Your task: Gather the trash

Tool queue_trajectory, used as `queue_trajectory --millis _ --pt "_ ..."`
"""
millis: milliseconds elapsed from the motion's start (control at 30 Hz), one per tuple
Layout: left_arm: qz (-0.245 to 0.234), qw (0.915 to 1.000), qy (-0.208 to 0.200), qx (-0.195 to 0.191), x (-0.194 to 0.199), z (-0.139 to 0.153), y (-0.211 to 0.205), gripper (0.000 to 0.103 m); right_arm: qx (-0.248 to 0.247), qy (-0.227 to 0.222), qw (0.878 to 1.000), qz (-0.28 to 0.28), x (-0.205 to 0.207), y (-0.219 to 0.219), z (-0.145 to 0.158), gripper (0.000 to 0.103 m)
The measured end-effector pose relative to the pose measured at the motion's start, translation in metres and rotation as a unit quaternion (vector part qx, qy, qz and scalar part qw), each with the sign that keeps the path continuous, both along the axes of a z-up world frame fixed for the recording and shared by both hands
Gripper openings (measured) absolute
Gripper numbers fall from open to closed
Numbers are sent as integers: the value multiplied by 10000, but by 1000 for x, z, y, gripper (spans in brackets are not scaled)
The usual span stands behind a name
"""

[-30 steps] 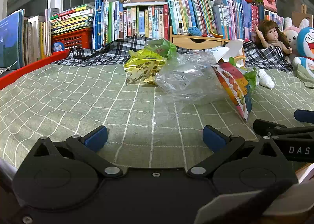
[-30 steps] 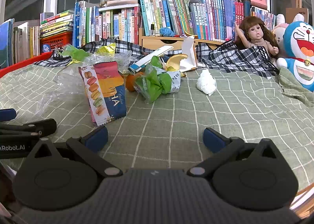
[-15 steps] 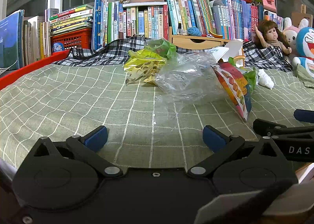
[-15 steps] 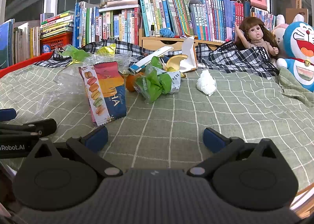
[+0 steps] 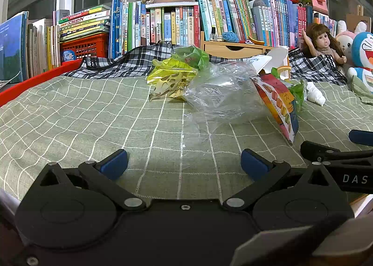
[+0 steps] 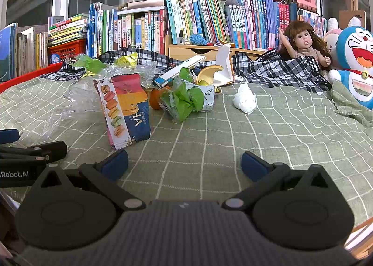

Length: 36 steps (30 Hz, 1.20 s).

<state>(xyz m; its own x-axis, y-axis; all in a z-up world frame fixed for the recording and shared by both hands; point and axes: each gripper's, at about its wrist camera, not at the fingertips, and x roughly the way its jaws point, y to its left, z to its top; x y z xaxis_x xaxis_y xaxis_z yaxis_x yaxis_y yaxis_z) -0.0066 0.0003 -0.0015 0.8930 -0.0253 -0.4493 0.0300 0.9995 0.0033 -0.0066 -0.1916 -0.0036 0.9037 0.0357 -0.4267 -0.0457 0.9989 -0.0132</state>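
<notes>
Spreading across the frame, the green checked bedcover (image 6: 268,140) carries the trash mid-frame: a crumpled clear plastic bag (image 5: 223,93), a colourful macaron cookie packet (image 6: 123,112), a green wrapper (image 6: 186,100), a white tissue wad (image 6: 244,100). Left gripper (image 5: 184,163) and right gripper (image 6: 184,163) sit low, jaws wide, empty.

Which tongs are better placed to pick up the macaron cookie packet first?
Right, probably. The cookie packet lies just ahead of the right tongs, toward their left finger; both tongs are open. From the left tongs it sits far right, behind the clear bag.
</notes>
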Motion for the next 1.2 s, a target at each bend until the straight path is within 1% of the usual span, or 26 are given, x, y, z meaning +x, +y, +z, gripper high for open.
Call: queue_trajectory --millis 233,500,600,700,867,933,1000,1033,1133,1200 --pt "-43 10000 44 -1 -1 0 -1 103 -1 94 9999 64 2 -1 2 103" --pt "-110 9991 411 -15 9 10 3 103 -51 620 9975 322 10 -10 15 103" --pt "-204 9983 538 -132 13 17 5 102 -19 790 9960 426 12 -13 18 103" --pt "-386 9973 547 -299 14 25 6 102 13 889 9949 482 13 -19 21 103" --pt "-438 9970 445 -468 16 39 8 102 114 933 9952 272 18 -36 25 103" --pt "-529 9957 515 -561 19 43 9 102 153 942 9953 164 21 -44 26 103" --pt "-716 9926 663 -719 21 47 9 102 173 936 9954 65 25 -52 27 103" --pt "-857 9896 740 -891 20 48 7 101 155 923 9956 42 28 -56 28 103" --pt "-1227 9772 895 -1481 17 51 1 101 -61 813 9967 -45 37 -66 35 103" --pt "-1370 9703 928 -1763 15 54 -4 100 -185 713 9972 -108 43 -74 42 103"
